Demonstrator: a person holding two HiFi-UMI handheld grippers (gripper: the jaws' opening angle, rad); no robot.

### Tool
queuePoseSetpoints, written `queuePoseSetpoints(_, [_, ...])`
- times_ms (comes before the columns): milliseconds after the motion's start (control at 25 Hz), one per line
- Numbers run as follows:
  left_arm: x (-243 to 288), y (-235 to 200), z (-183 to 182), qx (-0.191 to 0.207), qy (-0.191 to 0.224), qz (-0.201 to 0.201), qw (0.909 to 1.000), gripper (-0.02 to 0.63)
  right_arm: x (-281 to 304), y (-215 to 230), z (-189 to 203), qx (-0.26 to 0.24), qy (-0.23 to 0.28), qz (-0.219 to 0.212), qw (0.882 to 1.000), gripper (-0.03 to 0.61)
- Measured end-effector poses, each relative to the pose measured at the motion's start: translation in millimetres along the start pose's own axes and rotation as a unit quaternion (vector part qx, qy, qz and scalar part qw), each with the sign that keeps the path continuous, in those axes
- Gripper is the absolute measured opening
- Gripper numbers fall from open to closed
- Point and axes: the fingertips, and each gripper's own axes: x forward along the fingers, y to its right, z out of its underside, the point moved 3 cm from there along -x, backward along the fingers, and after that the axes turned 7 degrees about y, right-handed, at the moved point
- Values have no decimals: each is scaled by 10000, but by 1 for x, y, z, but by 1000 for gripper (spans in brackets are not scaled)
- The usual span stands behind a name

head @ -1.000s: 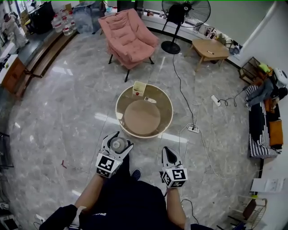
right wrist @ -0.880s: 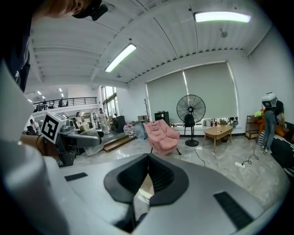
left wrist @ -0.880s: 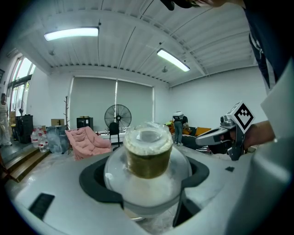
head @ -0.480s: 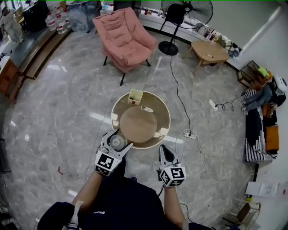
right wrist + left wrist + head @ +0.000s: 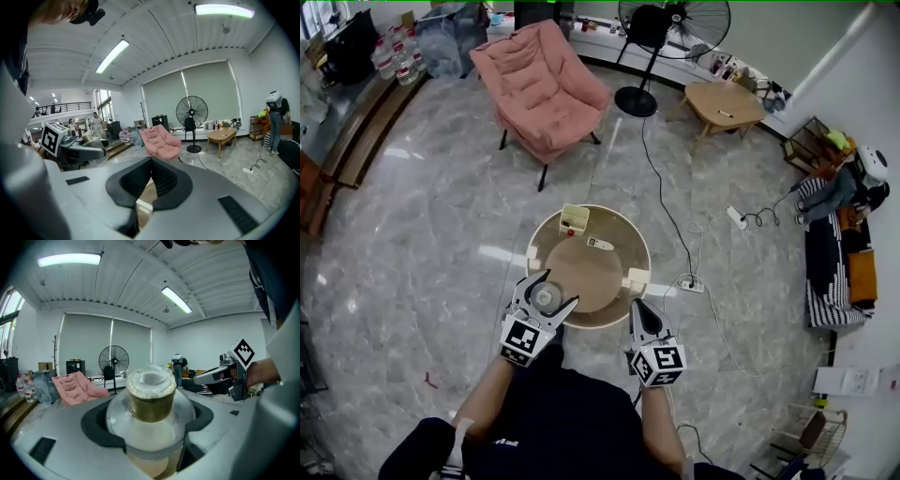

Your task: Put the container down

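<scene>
We hold our grey two-jaw left gripper (image 5: 551, 291) out ahead on the left. Its jaws are clamped on the sides of a clear round container with a brownish neck (image 5: 150, 404), and its marker cube (image 5: 523, 341) faces up. Our grey right gripper (image 5: 639, 309) sits to its right, a little nearer to us, with its jaws pressed together at the tips and nothing between them. Both grippers point away from us. Our bare left forearm (image 5: 486, 401) and right forearm (image 5: 662, 429) reach forward from dark sleeves, roughly parallel.

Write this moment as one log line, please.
left tongs: shut on jar | right tongs: shut, empty | jar: held near table rim, not yet down
</scene>
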Motion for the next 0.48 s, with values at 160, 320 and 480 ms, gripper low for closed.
queuePoseSetpoints(160, [18,-16,-4,-8,32,269,9996,336,16,5,-9,7,79,220,9997,28])
queuePoseSetpoints(320, [33,-22,-14,123,87,486,9987,336,23,9,-15,40,157,385,9991,28])
queuePoseSetpoints(480, [48,-19,-21,218,84,579,9980,336,25,17,-16,74,149,398,9991,28])
